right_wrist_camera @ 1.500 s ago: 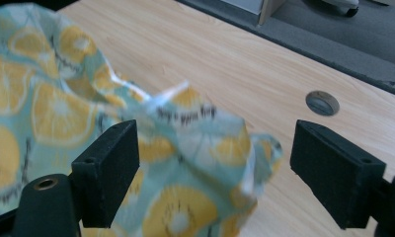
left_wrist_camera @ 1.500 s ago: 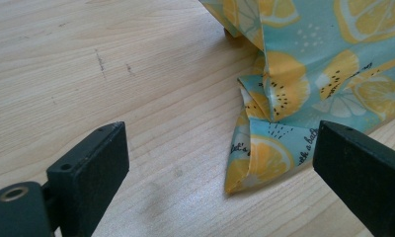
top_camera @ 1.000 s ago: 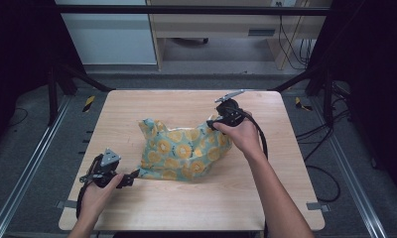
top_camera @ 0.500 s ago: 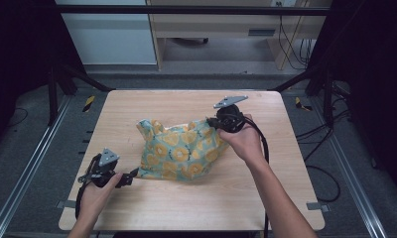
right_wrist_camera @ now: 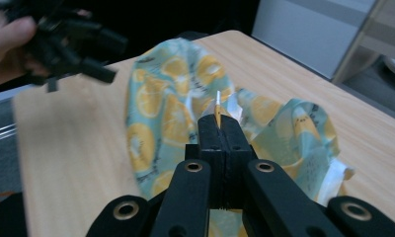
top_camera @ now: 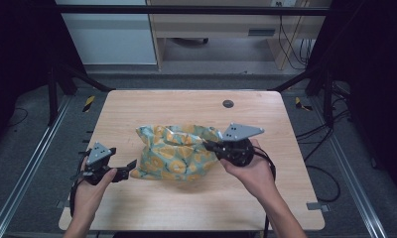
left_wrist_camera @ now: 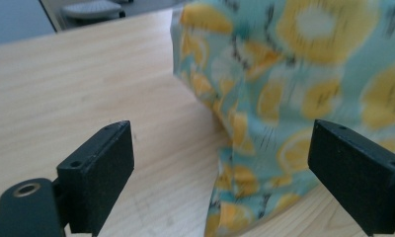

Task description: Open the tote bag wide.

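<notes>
Jaws of right gripper pinch lemon-print bag

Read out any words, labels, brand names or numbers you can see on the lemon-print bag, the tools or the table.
None can be read.
Lemon-print bag: a pattern of yellow citrus slices on teal, no lettering visible.
Left tool and right tool: plain black jaws and grey plates, no markings legible.
Table: bare wood grain, no label.
</notes>
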`<state>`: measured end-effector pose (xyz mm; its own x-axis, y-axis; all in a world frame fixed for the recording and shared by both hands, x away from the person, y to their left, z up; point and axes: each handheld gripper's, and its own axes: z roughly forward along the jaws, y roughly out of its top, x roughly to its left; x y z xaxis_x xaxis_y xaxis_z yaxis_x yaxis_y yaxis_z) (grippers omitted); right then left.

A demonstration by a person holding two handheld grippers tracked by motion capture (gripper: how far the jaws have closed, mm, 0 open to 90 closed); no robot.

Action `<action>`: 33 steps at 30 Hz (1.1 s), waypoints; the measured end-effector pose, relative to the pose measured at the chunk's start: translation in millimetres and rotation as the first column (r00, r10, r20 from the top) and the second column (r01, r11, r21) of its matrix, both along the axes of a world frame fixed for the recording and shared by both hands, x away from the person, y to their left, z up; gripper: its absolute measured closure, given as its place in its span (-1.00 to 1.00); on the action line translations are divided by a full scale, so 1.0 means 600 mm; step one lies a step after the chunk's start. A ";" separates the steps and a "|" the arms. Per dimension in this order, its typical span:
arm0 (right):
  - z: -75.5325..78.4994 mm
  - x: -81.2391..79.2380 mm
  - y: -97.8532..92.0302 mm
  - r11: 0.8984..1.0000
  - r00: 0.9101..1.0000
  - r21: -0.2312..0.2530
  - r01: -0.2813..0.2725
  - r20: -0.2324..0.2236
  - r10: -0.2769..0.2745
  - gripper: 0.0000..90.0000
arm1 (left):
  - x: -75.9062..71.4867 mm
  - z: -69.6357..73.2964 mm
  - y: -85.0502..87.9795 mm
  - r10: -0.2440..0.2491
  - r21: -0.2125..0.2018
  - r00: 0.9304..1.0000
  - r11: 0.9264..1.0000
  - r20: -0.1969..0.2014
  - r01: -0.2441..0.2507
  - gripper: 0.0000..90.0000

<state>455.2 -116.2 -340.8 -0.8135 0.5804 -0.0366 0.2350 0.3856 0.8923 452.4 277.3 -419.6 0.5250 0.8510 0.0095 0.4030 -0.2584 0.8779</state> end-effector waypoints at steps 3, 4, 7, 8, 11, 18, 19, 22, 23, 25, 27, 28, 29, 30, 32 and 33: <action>-0.010 -0.029 -0.003 1.000 1.000 -0.008 -0.027 0.008 0.027 1.00 | 0.002 0.024 -0.013 -0.022 0.007 0.999 1.000 0.028 0.021 -0.74; -0.014 -0.036 -0.004 0.999 1.000 -0.011 -0.030 0.009 0.030 1.00 | 0.004 0.031 -0.017 -0.031 0.015 0.999 0.999 0.031 0.031 -0.73; -0.029 -0.050 -0.007 0.999 0.999 -0.010 -0.048 -0.004 0.048 1.00 | 0.011 0.049 -0.033 -0.052 0.035 0.998 0.998 0.046 0.050 -0.71; -0.035 -0.054 -0.007 0.999 0.999 -0.011 -0.050 -0.009 0.050 1.00 | 0.015 0.057 -0.038 -0.061 0.042 0.997 0.997 0.046 0.060 -0.71; -0.055 -0.065 -0.010 0.998 0.998 -0.010 -0.065 -0.025 0.065 1.00 | 0.030 0.083 -0.056 -0.084 0.051 0.995 0.995 0.050 0.082 -0.69; -0.080 -0.076 -0.012 0.996 0.995 -0.004 -0.084 -0.046 0.083 1.00 | 0.076 0.130 -0.096 -0.114 0.111 0.993 0.988 0.021 0.111 -0.68; -0.082 -0.077 -0.013 0.996 0.995 -0.004 -0.091 -0.047 0.091 1.00 | 0.084 0.131 -0.102 -0.122 0.119 0.992 0.986 0.009 0.120 -0.68; -0.085 -0.082 -0.013 0.995 0.994 -0.002 -0.101 -0.049 0.101 1.00 | 0.105 0.130 -0.117 -0.130 0.159 0.991 0.978 -0.028 0.132 -0.68; -0.087 -0.083 -0.014 0.995 0.993 -0.002 -0.103 -0.050 0.103 1.00 | 0.110 0.128 -0.121 -0.133 0.161 0.990 0.977 -0.039 0.138 -0.68; -0.089 -0.084 -0.015 0.994 0.993 -0.001 -0.107 -0.054 0.107 1.00 | 0.120 0.119 -0.129 -0.138 0.157 0.987 0.976 -0.084 0.150 -0.68; -0.091 -0.084 -0.017 0.994 0.993 -0.006 -0.105 -0.054 0.104 1.00 | 0.125 0.109 -0.134 -0.141 0.176 0.982 0.971 -0.129 0.162 -0.65; -0.092 -0.083 -0.018 0.994 0.993 -0.004 -0.106 -0.055 0.105 1.00 | 0.126 0.102 -0.135 -0.149 0.197 0.978 0.964 -0.149 0.177 -0.62; -0.092 -0.083 -0.019 0.995 0.993 -0.006 -0.104 -0.054 0.104 1.00 | 0.126 0.098 -0.136 -0.148 0.196 0.977 0.964 -0.157 0.177 -0.56; -0.091 -0.082 -0.020 0.995 0.993 -0.005 -0.104 -0.055 0.104 1.00 | 0.125 0.094 -0.136 -0.151 0.206 0.974 0.961 -0.171 0.186 -0.43; -0.091 -0.081 -0.021 0.995 0.993 -0.005 -0.101 -0.056 0.101 1.00 | 0.123 0.087 -0.133 -0.151 0.211 0.971 0.959 -0.187 0.190 -0.21; -0.090 -0.080 -0.022 0.995 0.994 -0.006 -0.098 -0.057 0.097 1.00 | 0.121 0.085 -0.130 -0.154 0.208 0.970 0.959 -0.190 0.193 -0.01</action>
